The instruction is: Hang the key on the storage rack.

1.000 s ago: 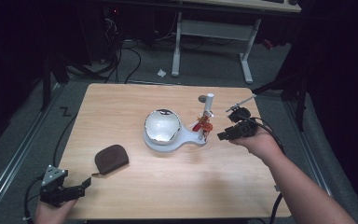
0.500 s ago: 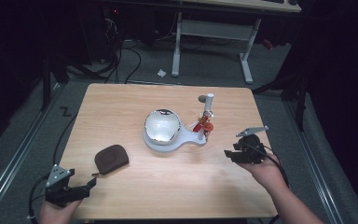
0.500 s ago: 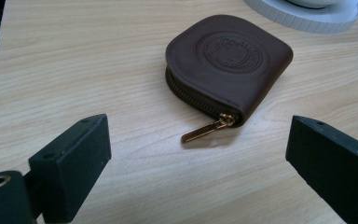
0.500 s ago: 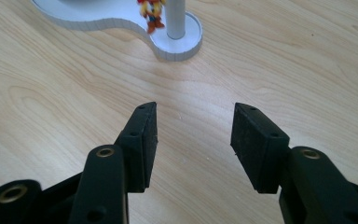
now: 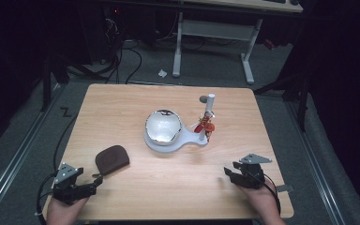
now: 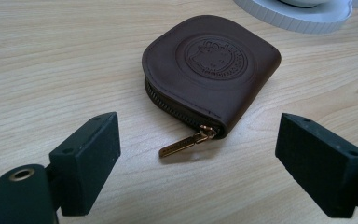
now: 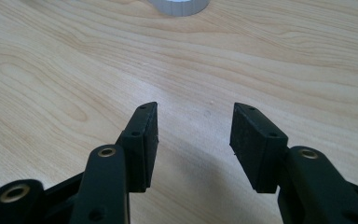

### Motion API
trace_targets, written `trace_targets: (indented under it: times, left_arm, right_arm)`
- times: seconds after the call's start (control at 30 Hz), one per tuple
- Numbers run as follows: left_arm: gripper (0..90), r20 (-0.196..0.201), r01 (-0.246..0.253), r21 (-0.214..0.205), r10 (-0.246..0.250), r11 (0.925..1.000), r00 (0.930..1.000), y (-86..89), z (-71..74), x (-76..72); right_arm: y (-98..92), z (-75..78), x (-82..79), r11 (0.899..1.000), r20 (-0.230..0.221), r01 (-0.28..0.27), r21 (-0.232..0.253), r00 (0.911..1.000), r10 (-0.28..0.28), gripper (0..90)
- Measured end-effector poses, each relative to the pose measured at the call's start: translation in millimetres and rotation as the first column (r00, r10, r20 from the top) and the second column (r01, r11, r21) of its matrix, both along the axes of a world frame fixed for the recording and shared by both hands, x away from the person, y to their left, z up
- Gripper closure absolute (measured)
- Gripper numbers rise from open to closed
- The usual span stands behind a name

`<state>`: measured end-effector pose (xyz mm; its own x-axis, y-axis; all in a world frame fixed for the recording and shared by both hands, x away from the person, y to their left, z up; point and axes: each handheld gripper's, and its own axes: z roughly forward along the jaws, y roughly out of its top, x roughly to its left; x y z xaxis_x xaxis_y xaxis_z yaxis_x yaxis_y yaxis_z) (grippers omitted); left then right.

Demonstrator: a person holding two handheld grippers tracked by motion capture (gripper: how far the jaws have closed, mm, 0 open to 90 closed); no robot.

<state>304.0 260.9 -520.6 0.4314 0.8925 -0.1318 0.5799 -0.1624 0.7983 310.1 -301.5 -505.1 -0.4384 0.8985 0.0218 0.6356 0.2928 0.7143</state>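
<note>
white stand (image 6: 303, 14): sliced off by the top edge in the left gripper view, just a ribbed rim showing.
red-orange bits (image 5: 206, 125): hanging on the stand's post in the high view, too small to tell what they are.
coin pouch (image 6: 212, 65): embossed round emblem too faint to read.
person's forearms: cut by the bottom edge in the high view.

one brown zip pouch (image 5: 112, 158), one white mirror stand (image 5: 165, 129), two hand-held grippers, one table (image 5: 122, 103)
</note>
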Motion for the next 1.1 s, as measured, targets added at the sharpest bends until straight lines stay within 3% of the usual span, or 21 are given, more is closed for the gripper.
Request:
trace_targets:
  times: [0.1,0.17,0.23,0.33,0.6,0.83,1.0,1.1]
  left_arm:
    - [15.4,0.000,-0.002,0.002,0.002,1.0000,1.0000,-0.6,0.9,3.6]
    - [16.8,0.008,-0.013,-0.013,0.013,0.9998,0.9999,0.3,2.8,5.7]
    - [19.1,0.026,-0.023,-0.041,0.024,0.9989,0.9994,0.8,4.9,7.5]
    - [22.0,0.024,-0.032,-0.036,0.033,0.9989,0.9992,-1.9,5.4,11.8]
    - [34.3,0.020,-0.059,-0.037,0.060,0.9975,0.9980,-6.4,4.9,31.9]
    - [47.0,-0.031,-0.096,-0.104,0.093,0.9899,0.9952,0.1,-3.5,54.8]
    - [60.7,-0.040,-0.093,-0.120,0.089,0.9884,0.9953,0.3,-7.5,58.6]
    - [64.3,-0.050,-0.096,-0.149,0.089,0.9842,0.9948,1.6,-8.8,57.7]
  right_arm:
    - [-4.2,-8.3,-13.1,0.999,0.069,0.025,0.034,0.9972,-0.028,52.2]
    - [-8.0,-10.9,-21.1,0.999,0.078,0.017,0.052,0.9967,-0.021,52.1]
    - [-8.8,-12.0,-27.7,1.000,0.090,0.000,0.011,0.9959,-0.001,52.3]
    - [-10.0,-18.3,-34.1,0.999,0.070,-0.029,-0.021,0.9971,0.030,52.7]
    - [-11.0,-18.7,-38.6,0.999,0.062,-0.050,-0.001,0.9968,0.050,52.5]
    - [-8.5,-19.9,-37.4,0.999,0.052,-0.054,-0.002,0.9972,0.054,52.4]
    - [-7.4,-22.3,-36.5,0.999,0.042,-0.054,-0.009,0.9976,0.054,52.4]
    - [-8.2,-22.7,-36.3,0.999,0.042,-0.052,-0.006,0.9978,0.052,52.4]
